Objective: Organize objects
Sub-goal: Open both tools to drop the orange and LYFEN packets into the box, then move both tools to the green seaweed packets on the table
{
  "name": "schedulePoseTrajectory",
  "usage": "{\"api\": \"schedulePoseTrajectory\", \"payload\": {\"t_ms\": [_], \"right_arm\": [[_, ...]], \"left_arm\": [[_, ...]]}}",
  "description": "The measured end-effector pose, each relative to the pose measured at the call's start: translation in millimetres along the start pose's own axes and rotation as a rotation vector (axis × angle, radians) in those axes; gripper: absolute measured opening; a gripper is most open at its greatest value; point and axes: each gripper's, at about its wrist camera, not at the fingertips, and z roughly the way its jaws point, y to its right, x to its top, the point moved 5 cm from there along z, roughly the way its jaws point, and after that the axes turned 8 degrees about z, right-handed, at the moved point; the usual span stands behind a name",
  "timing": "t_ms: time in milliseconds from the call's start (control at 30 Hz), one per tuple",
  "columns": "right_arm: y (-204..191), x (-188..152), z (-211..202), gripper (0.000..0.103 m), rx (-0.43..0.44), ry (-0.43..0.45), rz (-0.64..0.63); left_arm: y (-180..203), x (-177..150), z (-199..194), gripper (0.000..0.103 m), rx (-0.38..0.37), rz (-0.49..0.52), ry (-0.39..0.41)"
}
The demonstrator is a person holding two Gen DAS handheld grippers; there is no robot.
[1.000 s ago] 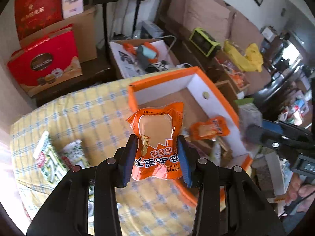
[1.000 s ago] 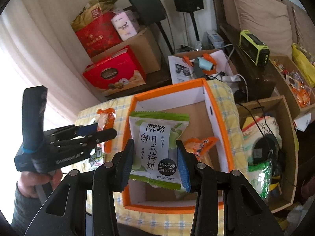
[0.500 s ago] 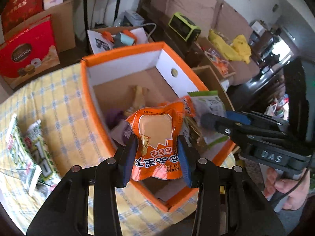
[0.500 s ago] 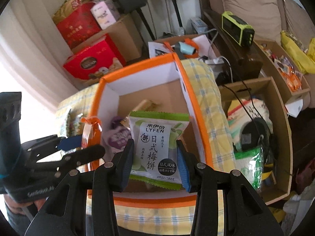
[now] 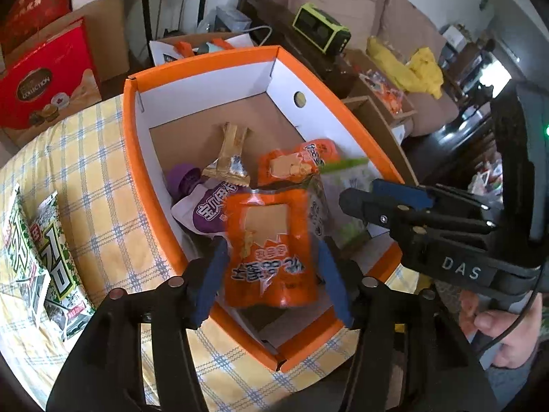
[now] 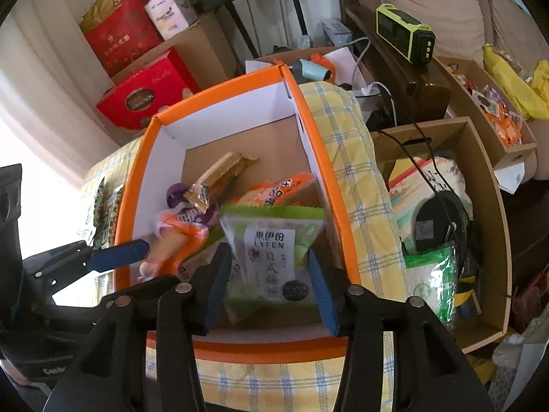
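On a yellow checked tablecloth [image 5: 103, 185] in a cluttered room, both grippers' jaws are opening, the left gripper [image 5: 271, 276] releasing an orange packet [image 5: 271, 250] and the right gripper [image 6: 269, 283] a green packet [image 6: 271, 254] above the orange box [image 5: 202, 60].

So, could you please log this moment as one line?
left tongs: opening, orange packet between | right tongs: opening, green packet between | both over orange box
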Motion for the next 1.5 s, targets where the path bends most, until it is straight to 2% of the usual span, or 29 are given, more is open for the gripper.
{"api": "schedulePoseTrajectory", "payload": {"t_ms": [200, 267, 500, 633, 767, 833, 867, 1300, 1500], "right_arm": [[-8, 4, -16, 0.065, 0.005, 0.043, -0.011], [-12, 6, -23, 0.067, 0.014, 0.057, -0.012], [-26, 8, -41, 0.076, 0.037, 0.091, -0.036], [-39, 7, -44, 0.083, 0.034, 0.100, -0.060], [-47, 6, -43, 0.090, 0.030, 0.102, -0.069], [-51, 4, -41, 0.101, 0.028, 0.097, -0.075], [-53, 4, -41, 0.103, 0.031, 0.097, -0.078], [-93, -6, -41, 0.103, 0.024, 0.111, -0.153], [-116, -11, -38, 0.103, 0.030, 0.109, -0.202]], "left_arm": [[-6, 0, -17, 0.055, -0.007, -0.024, 0.027], [-11, 0, -24, 0.063, -0.011, -0.038, 0.041], [-32, -6, -51, 0.078, 0.004, -0.097, 0.086], [-47, -13, -66, 0.094, 0.035, -0.123, 0.110], [-59, -21, -77, 0.095, 0.068, -0.137, 0.122], [-66, -25, -82, 0.097, 0.090, -0.137, 0.127], [-69, -28, -85, 0.100, 0.102, -0.139, 0.131], [-106, -59, -123, 0.103, 0.218, -0.200, 0.188], [-119, -73, -129, 0.103, 0.245, -0.221, 0.180]]}}
